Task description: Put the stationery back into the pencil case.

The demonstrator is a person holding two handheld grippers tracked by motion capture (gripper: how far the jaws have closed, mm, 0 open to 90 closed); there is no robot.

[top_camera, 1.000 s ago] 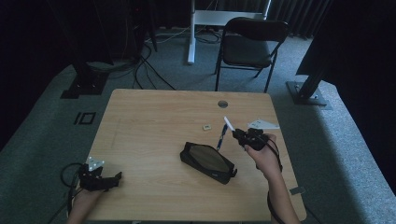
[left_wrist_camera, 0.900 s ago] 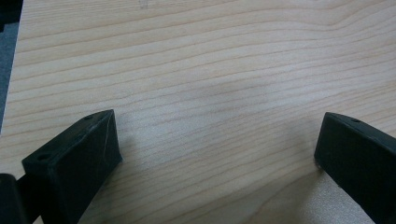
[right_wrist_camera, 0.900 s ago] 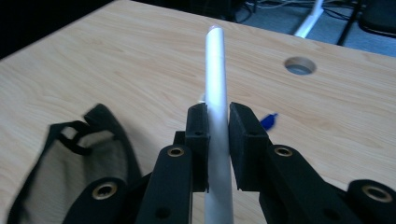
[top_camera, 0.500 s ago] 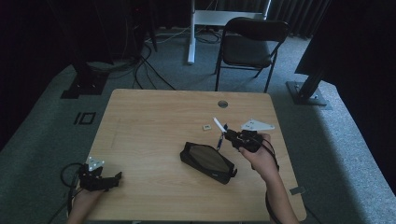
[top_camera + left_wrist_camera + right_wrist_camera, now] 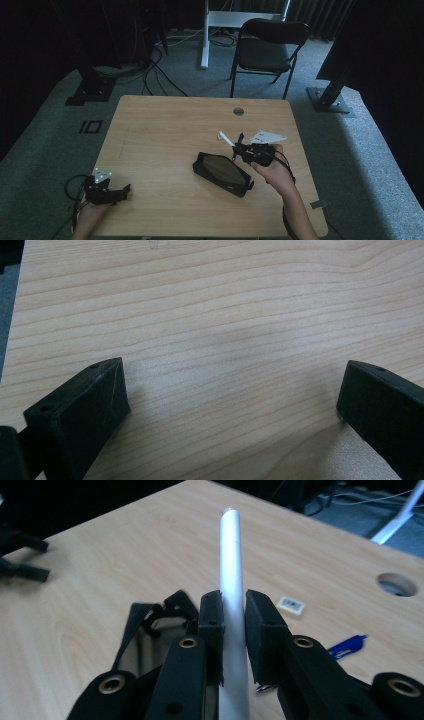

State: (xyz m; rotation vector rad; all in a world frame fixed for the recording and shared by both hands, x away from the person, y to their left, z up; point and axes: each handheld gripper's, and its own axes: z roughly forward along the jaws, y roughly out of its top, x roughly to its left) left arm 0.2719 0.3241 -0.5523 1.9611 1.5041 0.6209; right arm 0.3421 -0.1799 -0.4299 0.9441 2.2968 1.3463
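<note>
My right gripper (image 5: 237,150) is shut on a white pen (image 5: 226,139), which sticks out up and to the left above the table. In the right gripper view the jaws clamp the white pen (image 5: 233,580) at mid-length, gripper (image 5: 232,630). Just below lies a black pencil case (image 5: 222,173), its zipped mouth open (image 5: 150,635). A blue pen (image 5: 347,646) and a small white eraser (image 5: 291,605) lie on the wood nearby. My left gripper (image 5: 119,190) rests open at the table's near left corner, with bare wood between its jaws (image 5: 230,405).
The wooden table (image 5: 165,125) has a round cable hole (image 5: 238,111) near its far edge. A black chair (image 5: 267,50) and a white desk leg stand beyond it. Cables run over the grey floor at the left.
My right gripper has shifted left with the white pen, and the pen has tilted from nearly upright to pointing up-left. The left gripper has stayed put.
</note>
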